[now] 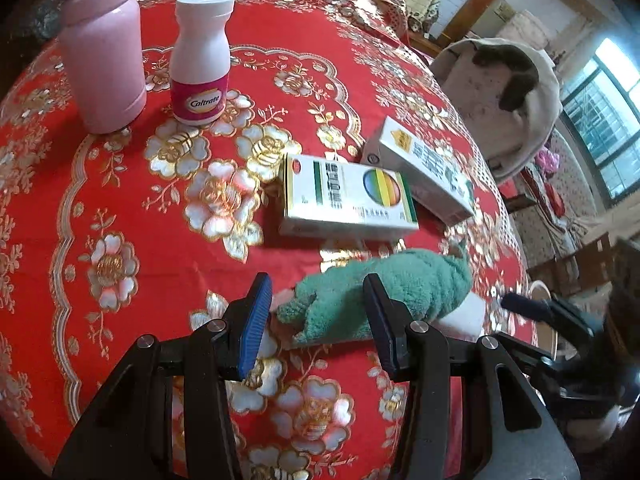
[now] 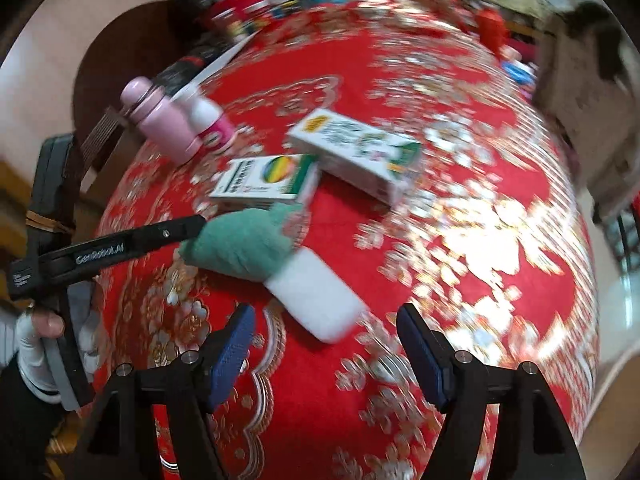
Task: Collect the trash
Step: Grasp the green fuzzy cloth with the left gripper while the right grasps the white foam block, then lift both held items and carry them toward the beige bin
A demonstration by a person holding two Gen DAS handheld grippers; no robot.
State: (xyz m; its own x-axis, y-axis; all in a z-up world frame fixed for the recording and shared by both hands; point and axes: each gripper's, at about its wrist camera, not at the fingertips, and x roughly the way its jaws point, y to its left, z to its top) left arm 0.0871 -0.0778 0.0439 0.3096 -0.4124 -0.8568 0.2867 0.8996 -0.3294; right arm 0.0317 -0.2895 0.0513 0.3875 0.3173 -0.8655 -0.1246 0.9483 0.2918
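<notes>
A green fuzzy cloth lies on the red flowered tablecloth, partly over a white soft pad. My left gripper is just over the cloth's near end. Its blue pads stand apart, the cloth shows between and behind them, and neither visibly presses on it. In the right wrist view the left gripper meets the cloth from the left, held by a white-gloved hand. My right gripper is open, with the white pad just ahead of its fingertips. One right finger shows at the table's right edge.
A pink flask and a white Caltrate bottle stand at the far left. Two medicine boxes lie beyond the cloth. A covered chair stands past the table's right edge.
</notes>
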